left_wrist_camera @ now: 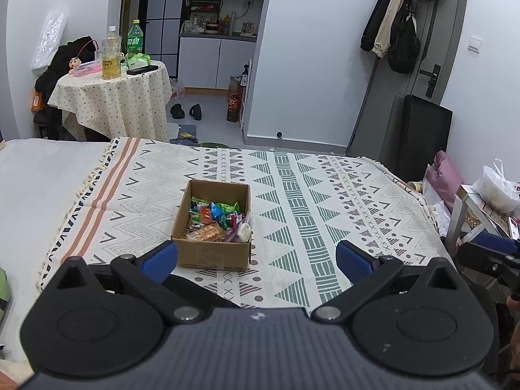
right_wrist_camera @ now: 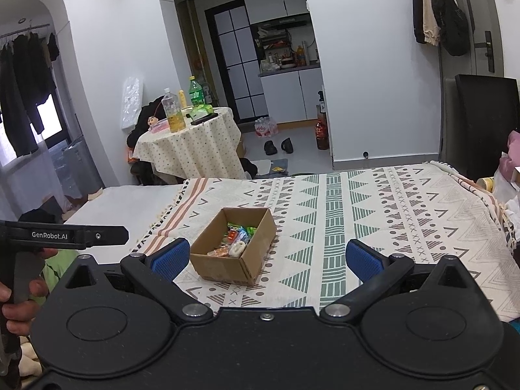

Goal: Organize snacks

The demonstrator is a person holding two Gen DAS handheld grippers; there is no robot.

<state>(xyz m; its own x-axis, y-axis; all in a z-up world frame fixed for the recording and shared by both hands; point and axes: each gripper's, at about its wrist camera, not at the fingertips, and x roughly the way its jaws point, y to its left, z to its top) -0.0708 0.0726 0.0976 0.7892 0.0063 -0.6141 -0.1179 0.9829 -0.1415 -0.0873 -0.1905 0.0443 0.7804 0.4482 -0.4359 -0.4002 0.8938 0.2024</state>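
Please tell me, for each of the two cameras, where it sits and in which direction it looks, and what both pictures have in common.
Left wrist: sits on the left gripper, open, looking forward over the patterned cloth at the cardboard box; the other gripper's tip shows at right.
Right wrist: sits on the right gripper, open, facing the same box from further right; a hand holding the left gripper shows at left.
Shared: the box of snacks, cloth, round table and kitchen doorway.

Each black plastic gripper (left_wrist_camera: 256, 260) (right_wrist_camera: 266, 260) has blue ribbed pads (left_wrist_camera: 159, 260), round silver screws, and white "GenRobot.AI" letters at left.
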